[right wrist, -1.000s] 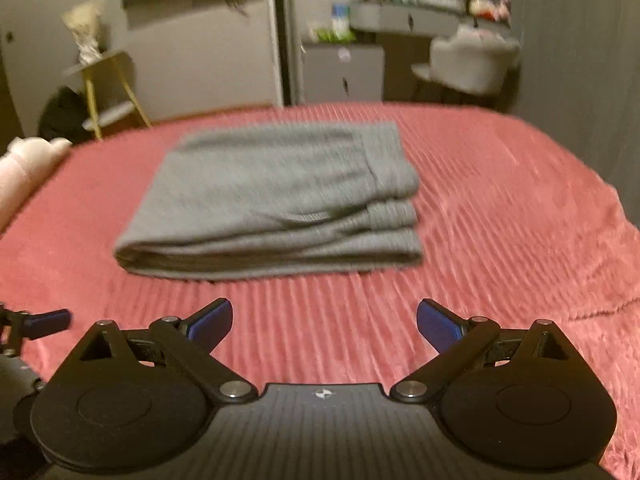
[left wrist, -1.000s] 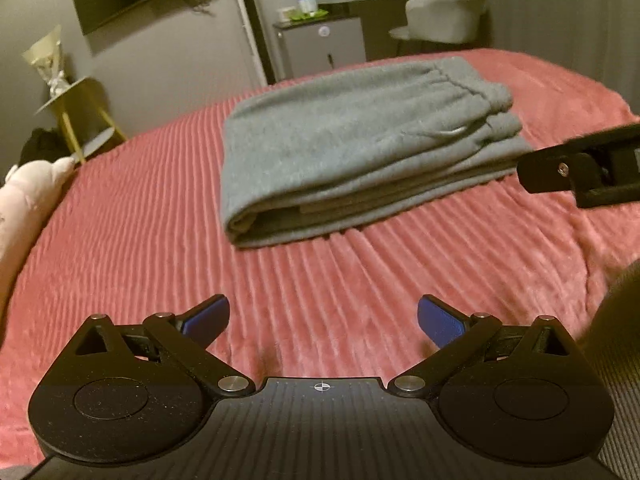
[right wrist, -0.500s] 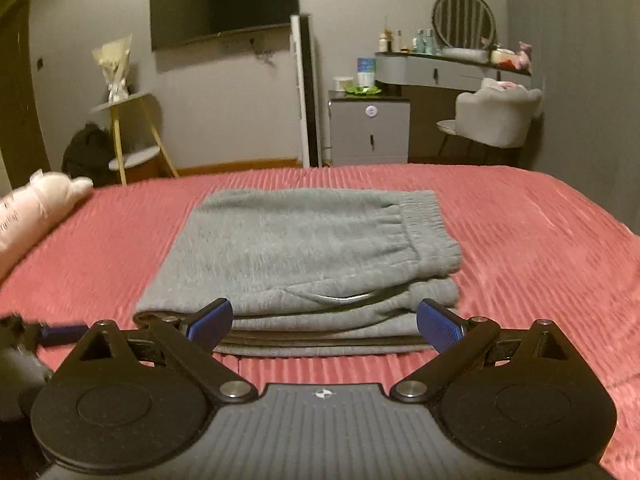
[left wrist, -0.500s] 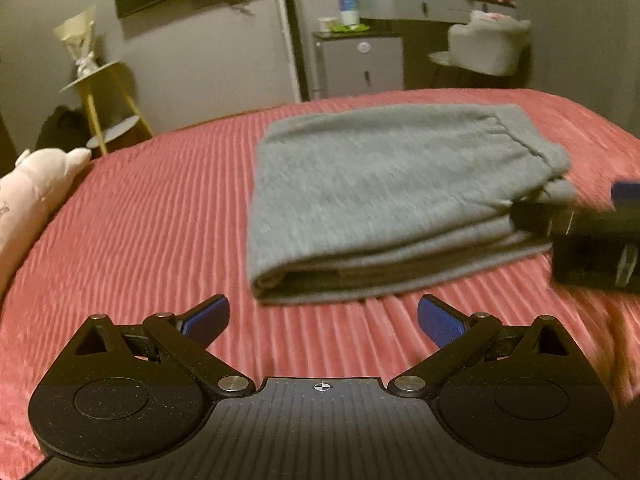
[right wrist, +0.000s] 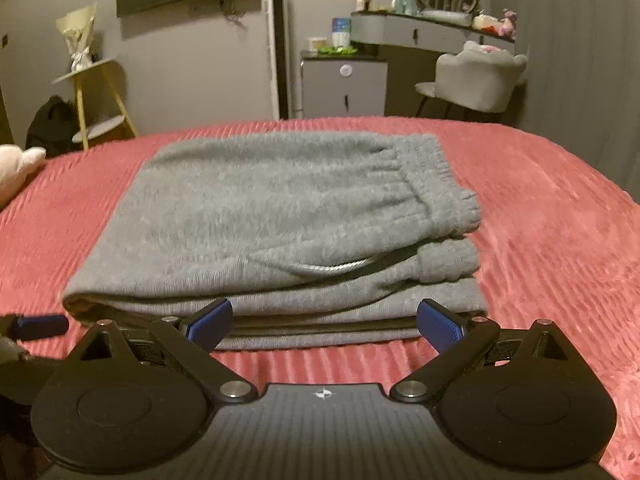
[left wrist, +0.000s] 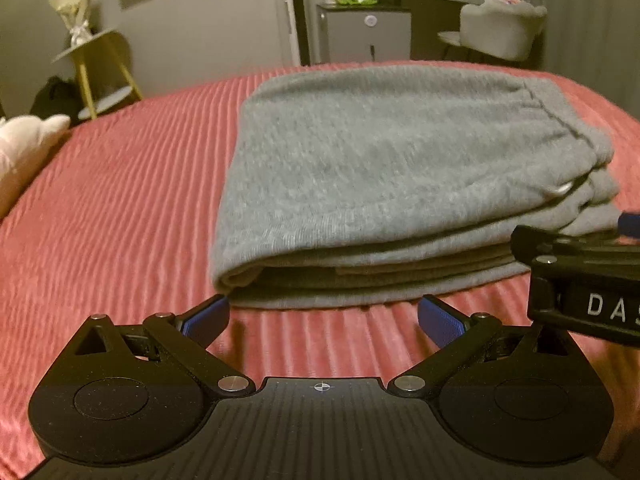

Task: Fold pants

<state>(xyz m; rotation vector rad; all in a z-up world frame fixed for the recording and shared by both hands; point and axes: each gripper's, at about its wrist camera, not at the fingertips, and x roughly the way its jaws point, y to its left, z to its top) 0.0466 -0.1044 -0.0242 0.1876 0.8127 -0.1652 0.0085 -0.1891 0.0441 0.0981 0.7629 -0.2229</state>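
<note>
Grey sweatpants [left wrist: 392,168] [right wrist: 272,220] lie folded in a thick stack on the red ribbed bedspread [left wrist: 112,208] [right wrist: 560,232], waistband to the right with a drawstring showing. My left gripper [left wrist: 323,320] is open, low over the bed, its blue tips just short of the stack's near left corner. My right gripper [right wrist: 324,322] is open too, its tips at the stack's near edge, nothing between them. The right gripper's black body [left wrist: 584,280] shows at the right of the left wrist view. One blue fingertip [right wrist: 40,325] of the left gripper peeks in at the left of the right wrist view.
A pale plush toy [left wrist: 24,156] [right wrist: 16,168] lies at the bed's left edge. Beyond the bed stand a yellow-legged side table [right wrist: 92,96], a grey cabinet [right wrist: 344,88], a grey chair [right wrist: 476,80] and a dressing table [right wrist: 432,32]. Bare bedspread lies left and right of the pants.
Both grippers have dropped lower and moved in toward the near edge of the folded pants, which now fill more of each view. Both stayed open.
</note>
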